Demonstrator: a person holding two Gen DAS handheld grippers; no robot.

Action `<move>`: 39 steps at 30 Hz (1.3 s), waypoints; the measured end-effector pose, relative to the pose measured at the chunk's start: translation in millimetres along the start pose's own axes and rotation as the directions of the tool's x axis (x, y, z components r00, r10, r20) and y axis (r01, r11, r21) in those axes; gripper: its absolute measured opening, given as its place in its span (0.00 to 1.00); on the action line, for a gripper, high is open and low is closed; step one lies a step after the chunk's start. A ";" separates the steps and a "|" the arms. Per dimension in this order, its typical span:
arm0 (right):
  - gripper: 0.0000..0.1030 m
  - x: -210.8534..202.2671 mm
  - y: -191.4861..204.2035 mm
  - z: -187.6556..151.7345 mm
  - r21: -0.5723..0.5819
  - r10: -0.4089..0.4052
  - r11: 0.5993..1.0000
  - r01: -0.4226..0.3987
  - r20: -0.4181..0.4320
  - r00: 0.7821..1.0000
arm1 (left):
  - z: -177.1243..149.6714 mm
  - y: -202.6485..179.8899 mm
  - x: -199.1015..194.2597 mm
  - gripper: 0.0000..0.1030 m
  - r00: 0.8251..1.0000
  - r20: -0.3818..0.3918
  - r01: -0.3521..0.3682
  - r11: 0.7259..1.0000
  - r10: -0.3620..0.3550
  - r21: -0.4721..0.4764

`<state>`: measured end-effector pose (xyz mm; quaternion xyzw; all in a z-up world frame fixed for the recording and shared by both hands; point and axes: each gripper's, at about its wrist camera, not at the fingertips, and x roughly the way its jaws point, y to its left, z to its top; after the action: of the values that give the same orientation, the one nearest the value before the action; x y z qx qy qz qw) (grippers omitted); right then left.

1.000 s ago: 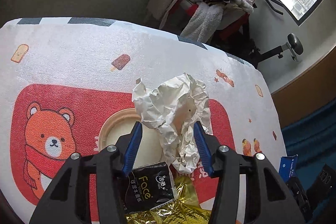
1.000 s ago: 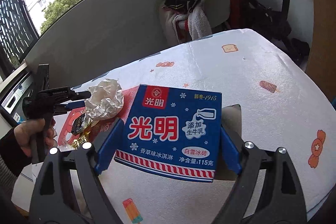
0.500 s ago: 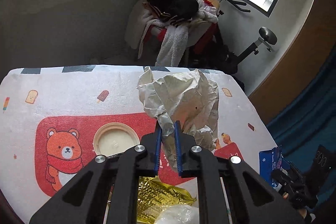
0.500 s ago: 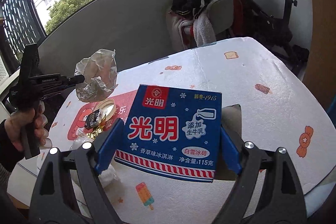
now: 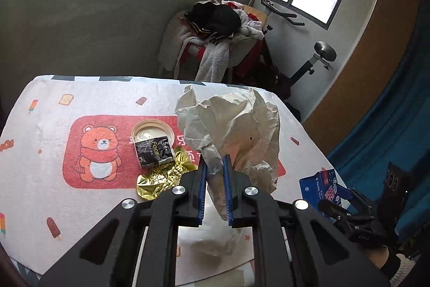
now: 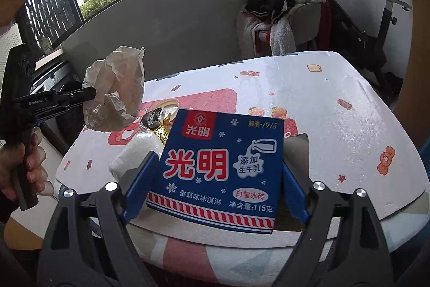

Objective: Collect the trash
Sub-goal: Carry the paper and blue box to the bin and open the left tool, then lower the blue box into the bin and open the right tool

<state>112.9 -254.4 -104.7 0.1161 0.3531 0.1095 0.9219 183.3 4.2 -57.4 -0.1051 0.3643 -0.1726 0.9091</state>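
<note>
My left gripper [image 5: 214,166] is shut on a crumpled white paper ball [image 5: 236,125], lifted clear above the table; the right wrist view shows the paper ball [image 6: 115,96] hanging in the air at the left gripper [image 6: 91,94]. My right gripper [image 6: 215,176] is shut on a blue ice-cream carton [image 6: 223,166], gripped by its two sides and held above the table's near edge. On the table lie a black sachet [image 5: 153,151], a gold foil wrapper [image 5: 164,174], a round beige lid [image 5: 151,131] and a white plastic bag [image 6: 135,155].
The table [image 6: 336,131] has a white cover with a red bear panel [image 5: 99,149]. Behind it stand a chair heaped with clothes [image 5: 215,39] and an exercise bike [image 6: 387,15]. A person's hand [image 6: 29,166] grips the left tool's handle.
The left gripper closed on the paper ball and lifted it off the table while pulling back. The right gripper, still holding the carton, drew back and rose a little.
</note>
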 end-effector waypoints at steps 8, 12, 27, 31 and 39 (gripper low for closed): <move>0.81 -20.0 26.4 -29.4 -0.066 0.024 0.998 -0.024 -0.013 1.000 | -68.4 -9.2 -55.1 0.12 1.000 0.011 0.020 1.000 -0.020 0.017; 0.81 -30.5 35.7 -43.8 -0.077 0.032 0.996 -0.033 -0.011 0.999 | -108.8 -12.8 -71.4 0.12 1.000 -0.006 0.014 1.000 -0.014 0.021; 0.81 -34.8 52.4 -80.7 -0.127 0.030 0.991 -0.034 -0.040 0.999 | -220.1 -8.2 -55.8 0.12 0.984 -0.175 -0.020 0.995 0.037 0.095; 0.81 -32.5 52.0 -88.0 -0.128 0.032 0.991 -0.039 -0.056 0.998 | -225.7 -9.9 -56.0 0.49 0.987 -0.158 -0.014 0.994 0.032 0.111; 0.81 -22.7 65.5 -117.3 -0.207 0.036 0.976 -0.060 -0.118 0.992 | -211.6 -10.2 -81.4 0.82 0.996 -0.036 -0.079 0.987 0.085 0.139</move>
<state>9.2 -182.6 -156.3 0.0200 0.3883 0.1748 0.9046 -22.0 12.8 -154.0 -0.0235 0.3745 -0.1618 0.9127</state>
